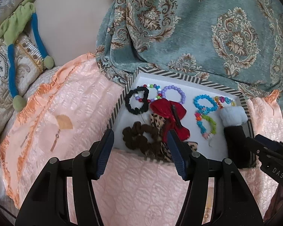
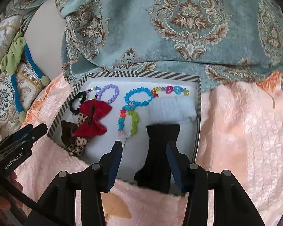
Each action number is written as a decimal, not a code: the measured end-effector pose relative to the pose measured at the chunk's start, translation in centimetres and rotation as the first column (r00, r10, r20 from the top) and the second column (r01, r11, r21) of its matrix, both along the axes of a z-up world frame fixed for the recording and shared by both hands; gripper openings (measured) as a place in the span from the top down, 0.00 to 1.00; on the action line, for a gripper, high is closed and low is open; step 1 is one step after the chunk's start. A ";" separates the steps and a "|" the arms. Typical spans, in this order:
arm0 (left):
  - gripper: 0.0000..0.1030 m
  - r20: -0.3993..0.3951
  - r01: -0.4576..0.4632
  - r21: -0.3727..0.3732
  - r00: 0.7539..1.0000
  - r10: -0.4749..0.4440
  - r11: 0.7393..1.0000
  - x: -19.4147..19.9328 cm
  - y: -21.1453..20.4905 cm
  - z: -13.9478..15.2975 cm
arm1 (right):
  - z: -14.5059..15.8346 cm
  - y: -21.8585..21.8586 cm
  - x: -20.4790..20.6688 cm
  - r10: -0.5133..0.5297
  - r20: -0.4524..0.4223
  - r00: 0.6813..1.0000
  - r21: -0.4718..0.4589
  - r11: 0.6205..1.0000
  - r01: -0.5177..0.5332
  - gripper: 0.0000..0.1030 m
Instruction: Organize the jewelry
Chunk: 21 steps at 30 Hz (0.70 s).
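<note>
- Right now both sets of tongs hang over the near edge of the tray [image 1: 181, 76], which sits on a pink bedspread [image 1: 69, 113] with a teal curtain [image 1: 198, 28] draped behind it.
- Left tongs [image 1: 139, 146] stand apart and hold nothing; the brown scrunchie [image 1: 139, 137] lies just beyond their tips.
- Right tongs [image 2: 144, 157] also stand apart; the black sock [image 2: 160, 145] lies between the pads, but I see no pad pressing on it.
- Seen from the left tongs: black scrunchie [image 1: 135, 101] at 10 o'clock in the tray, purple bracelet [image 1: 174, 94] at 12, red bow [image 1: 169, 116] in the middle over a leopard scrunchie [image 1: 156, 121], blue bracelet [image 1: 204, 102] at 1, white sock [image 1: 233, 115] at 3.
- A multicolour bracelet [image 1: 206, 122] lies below the blue one, touching it.
- Handling, as I judge it: everything is light. Scrunchies and socks are soft and will squash, so pinch a fold of the body. Bead bracelets are hard, smooth and elasticated, likely to roll or slip; take them across the strand, not on one bead.
- The red bow carries a dark clip [image 1: 176, 116]; its stiff middle looks the best hold.
- Room: the tray wall is low and striped; the left pile is crowded and overlapping, so lifting one piece may drag another. Bare white floor lies at 6 o'clock between pile and socks.
- Outside the tray, open bedspread lies to either side.
</note>
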State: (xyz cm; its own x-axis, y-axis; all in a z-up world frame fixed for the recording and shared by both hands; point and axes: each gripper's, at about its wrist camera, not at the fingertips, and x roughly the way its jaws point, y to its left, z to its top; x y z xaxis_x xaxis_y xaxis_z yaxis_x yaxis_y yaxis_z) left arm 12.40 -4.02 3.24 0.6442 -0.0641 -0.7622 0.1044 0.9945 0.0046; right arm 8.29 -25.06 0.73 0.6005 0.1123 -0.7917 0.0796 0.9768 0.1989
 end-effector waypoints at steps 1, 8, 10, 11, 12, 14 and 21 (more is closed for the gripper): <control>0.43 0.004 0.000 -0.001 1.000 0.000 1.000 -0.4 -0.1 0.0 | 0.1 0.1 -0.3 -0.001 0.003 1.000 0.006 1.000 0.001 0.55; 0.43 0.002 0.010 -0.031 1.000 -0.010 0.999 -3.5 -0.6 0.0 | 1.4 1.4 -3.1 -0.015 0.048 0.999 0.004 1.000 0.015 0.38; 0.43 0.008 0.000 -0.031 1.000 0.001 1.000 -4.1 -0.5 0.2 | 2.0 1.8 -3.9 -0.017 0.070 0.997 -0.013 1.000 0.018 0.38; 0.43 0.009 -0.002 -0.036 1.000 0.003 0.999 -4.4 -0.4 0.4 | 2.2 2.0 -4.2 -0.016 0.076 0.997 -0.019 1.000 0.017 0.38; 0.43 0.008 -0.004 -0.044 1.000 0.005 0.999 -4.7 -0.3 0.5 | 2.5 2.2 -4.4 -0.014 0.082 0.997 -0.024 1.000 0.016 0.38; 0.43 0.012 -0.012 -0.056 1.000 0.013 0.998 -5.3 0.0 0.9 | 2.9 2.6 -5.0 -0.014 0.095 0.995 -0.036 0.999 0.018 0.38; 0.43 0.045 -0.024 -0.054 0.999 0.026 0.998 -7.2 0.6 2.4 | 4.1 3.8 -7.2 -0.008 0.145 0.989 -0.062 0.998 0.017 0.38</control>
State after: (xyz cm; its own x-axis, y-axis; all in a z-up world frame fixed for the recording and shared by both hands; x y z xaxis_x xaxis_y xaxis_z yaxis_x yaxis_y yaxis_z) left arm 5.17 -3.45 5.65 0.6804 -0.0871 -0.7277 0.0802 0.9958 -0.0443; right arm 1.11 -21.28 4.84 0.7103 0.0574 -0.7016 0.0663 0.9868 0.1478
